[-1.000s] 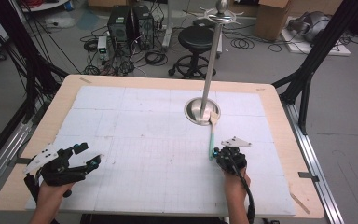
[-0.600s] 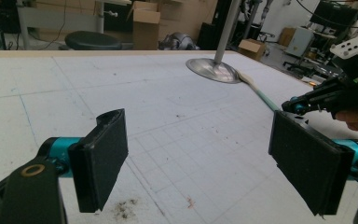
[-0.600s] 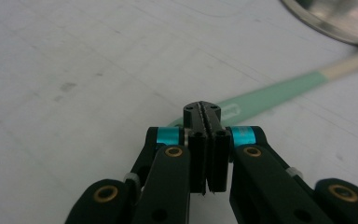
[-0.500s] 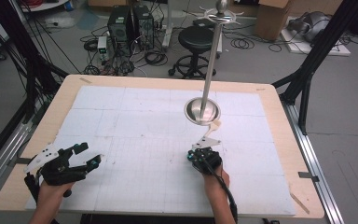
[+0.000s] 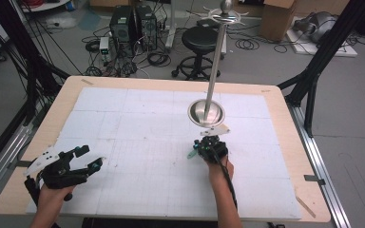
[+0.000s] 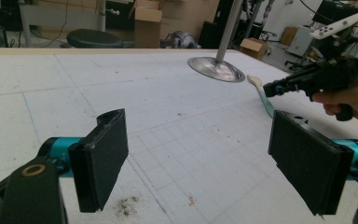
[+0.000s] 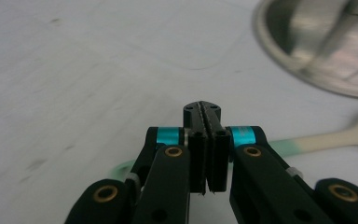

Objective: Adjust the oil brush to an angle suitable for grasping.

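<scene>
A utensil with a teal handle and a cream head [image 7: 326, 140] lies flat on the white board, crosswise under my right gripper [image 7: 203, 112]. In the high view its teal end [image 5: 190, 154] pokes out left of the right gripper [image 5: 203, 142]. That gripper's jaws are shut with nothing between the pads, and the tips point at the board just short of the metal stand's round base [image 5: 206, 113]. In the left gripper view the utensil [image 6: 265, 100] lies right below that gripper's tip; I cannot tell whether they touch. My left gripper [image 5: 91, 157] rests open and empty at the near left, pads [image 6: 102, 158] wide apart.
A tall metal pole rises from the round base [image 6: 216, 70] at the middle right of the wooden table [image 5: 285, 118]. Beyond the far edge stand a black stool [image 5: 200, 38], computer towers and cables. Black frame legs flank the table.
The right gripper has moved left across the board. The utensil, which pointed from the gripper toward the base, now lies across under the gripper. The left gripper has stayed put.
</scene>
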A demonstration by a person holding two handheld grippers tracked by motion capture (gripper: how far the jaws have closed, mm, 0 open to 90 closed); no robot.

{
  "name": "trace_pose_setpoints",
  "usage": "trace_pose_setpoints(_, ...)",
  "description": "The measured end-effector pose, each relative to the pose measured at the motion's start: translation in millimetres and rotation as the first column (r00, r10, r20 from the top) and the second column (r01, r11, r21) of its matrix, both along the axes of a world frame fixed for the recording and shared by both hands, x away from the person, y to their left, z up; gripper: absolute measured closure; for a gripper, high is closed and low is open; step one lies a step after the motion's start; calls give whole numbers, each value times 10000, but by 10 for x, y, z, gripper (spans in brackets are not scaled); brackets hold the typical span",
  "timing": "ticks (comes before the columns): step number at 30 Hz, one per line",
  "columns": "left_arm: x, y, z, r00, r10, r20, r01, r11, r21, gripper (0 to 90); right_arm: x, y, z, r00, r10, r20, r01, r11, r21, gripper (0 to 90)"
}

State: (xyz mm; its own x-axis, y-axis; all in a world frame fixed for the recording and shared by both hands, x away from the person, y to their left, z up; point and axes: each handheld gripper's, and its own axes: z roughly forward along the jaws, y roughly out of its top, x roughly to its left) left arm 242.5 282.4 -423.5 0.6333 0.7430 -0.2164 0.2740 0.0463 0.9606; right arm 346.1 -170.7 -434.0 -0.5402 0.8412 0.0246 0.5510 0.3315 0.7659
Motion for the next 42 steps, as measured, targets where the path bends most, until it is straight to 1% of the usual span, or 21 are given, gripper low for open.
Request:
trace_pose_setpoints(1,-2,2,0,10000,-10,1,10,10000,20,202,63,-37,-5,9998,-195,-34,195,9998,11,893)
trace_pose_setpoints(2,-4,1,0,10000,-11,9,11,10000,-3,202,177,-95,-10,9989,-476,-22,476,9987,-188,893)
trace_pose_setpoints(3,-7,2,1,10000,-36,12,36,10000,4,202,177,-95,-10,9989,-476,-22,476,9987,-188,893)
trace_pose_setpoints(4,-7,3,1,10000,-47,26,47,10000,5,203,278,-155,-21,9968,-801,-69,798,9964,-293,893)
trace_pose_setpoints(5,-6,2,-1,10000,-64,23,64,10000,8,203,278,-155,-21,9968,-801,-69,798,9964,-293,893)
trace_pose_setpoints(6,-8,-1,-2,10000,-92,-9,92,10000,7,203,368,-204,-22,9943,-1058,-137,1050,9934,-461,893)
trace_pose_setpoints(7,-8,-1,-2,10000,-92,-9,92,10000,7,203,368,-204,-22,9943,-1058,-137,1050,9934,-461,893)
trace_pose_setpoints(9,-13,-3,-1,9999,-102,7,102,9999,-7,203,440,-236,-2,9931,-1171,22,1171,9912,-616,893)
trace_pose_setpoints(12,-15,0,-3,9999,-115,-4,115,9999,3,203,530,-265,12,9912,-1312,-176,1289,9870,-960,893)
trace_pose_setpoints(15,-15,2,-5,9999,-120,-13,120,9999,-24,203,572,-304,-18,9887,-1437,-436,1392,9860,-920,893)
trace_pose_setpoints(16,-16,4,-5,9999,-132,-6,132,9999,-15,203,566,-319,-49,9872,-1451,-666,1373,9844,-1105,893)
trace_pose_setpoints(19,-26,13,-2,9999,-133,-14,132,9999,-41,204,549,-334,-34,9862,-1476,-743,1380,9830,-1210,893)
trace_pose_setpoints(21,-32,25,0,10000,-93,-1,93,9999,-87,205,519,-348,-24,9866,-1446,-752,1323,9800,-1486,893)
trace_pose_setpoints(23,-37,37,1,10000,-35,-9,35,9999,-151,207,479,-385,-16,9860,-1442,-837,1305,9799,-1510,894)
trace_pose_setpoints(28,-36,48,-2,10000,61,-24,-62,9998,-178,207,342,-518,-12,9853,-1328,-1077,1198,9856,-1197,893)
trace_pose_setpoints(30,-39,46,-2,10000,47,-47,-48,9998,-169,207,254,-592,-11,9848,-1234,-1219,1119,9890,-970,894)
trace_pose_setpoints(32,-40,43,-1,10000,66,-35,-66,9998,-162,208,230,-613,-11,9861,-1163,-1189,1051,9898,-963,894)
trace_pose_setpoints(34,-41,39,0,10000,63,-35,-63,9998,-163,208,171,-640,-9,9857,-1069,-1301,956,9913,-904,894)
trace_pose_setpoints(38,-41,38,1,10000,43,-14,-43,9999,-163,208,60,-677,-10,9848,-814,-1534,736,9957,-559,894)
trace_pose_setpoints(41,-41,37,2,10000,48,-13,-48,9998,-180,208,-37,-695,-10,9860,-569,-1571,497,9976,-490,894)
trace_pose_setpoints(42,-40,37,2,10000,48,-18,-48,9999,-163,208,-37,-695,-10,9860,-569,-1571,497,9976,-490,894)
